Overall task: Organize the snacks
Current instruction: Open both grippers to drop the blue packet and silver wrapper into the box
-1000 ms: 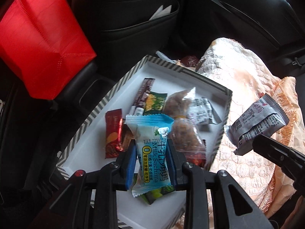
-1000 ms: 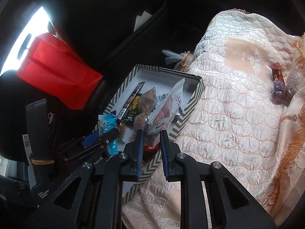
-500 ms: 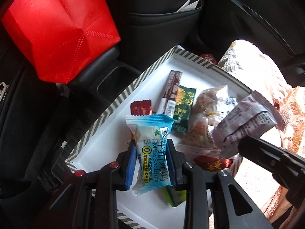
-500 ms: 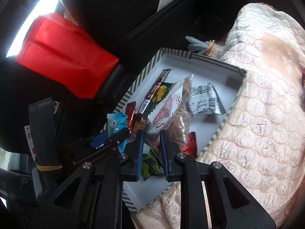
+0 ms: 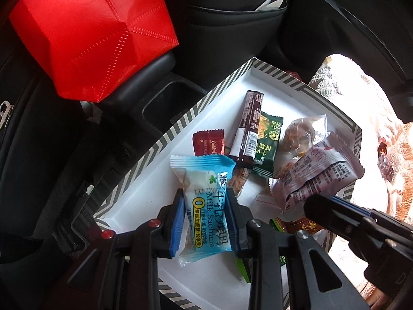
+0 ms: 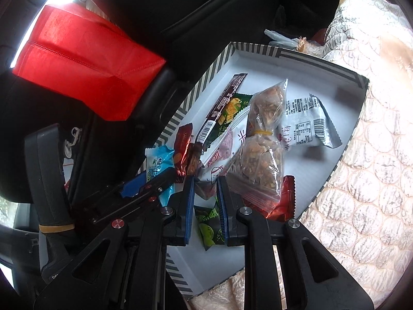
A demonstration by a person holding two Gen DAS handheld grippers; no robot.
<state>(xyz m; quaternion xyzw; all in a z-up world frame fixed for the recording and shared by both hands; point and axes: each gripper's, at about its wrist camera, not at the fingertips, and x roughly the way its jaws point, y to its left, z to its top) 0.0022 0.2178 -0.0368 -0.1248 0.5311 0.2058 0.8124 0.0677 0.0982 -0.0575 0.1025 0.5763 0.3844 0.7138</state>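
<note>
Left gripper [image 5: 205, 208]: jaws closing on blue snack packet [image 5: 202, 193], holding it just above the tray's white floor.
Right gripper [image 6: 205, 193]: jaws pinching white-and-pink snack packet [image 6: 219, 155] by its lower end, over the tray's other snacks.
Tray [image 5: 160, 139]: striped rim, sitting btwn dark seat & quilted blanket [image 6: 374, 168].
Inside tray: brown bar [image 5: 247, 129], green packet [image 5: 268, 142], clear bag of nuts [image 6: 260, 142].
Background: red bag [image 5: 90, 33] w/ stitched seams, resting beyond the tray.
</note>
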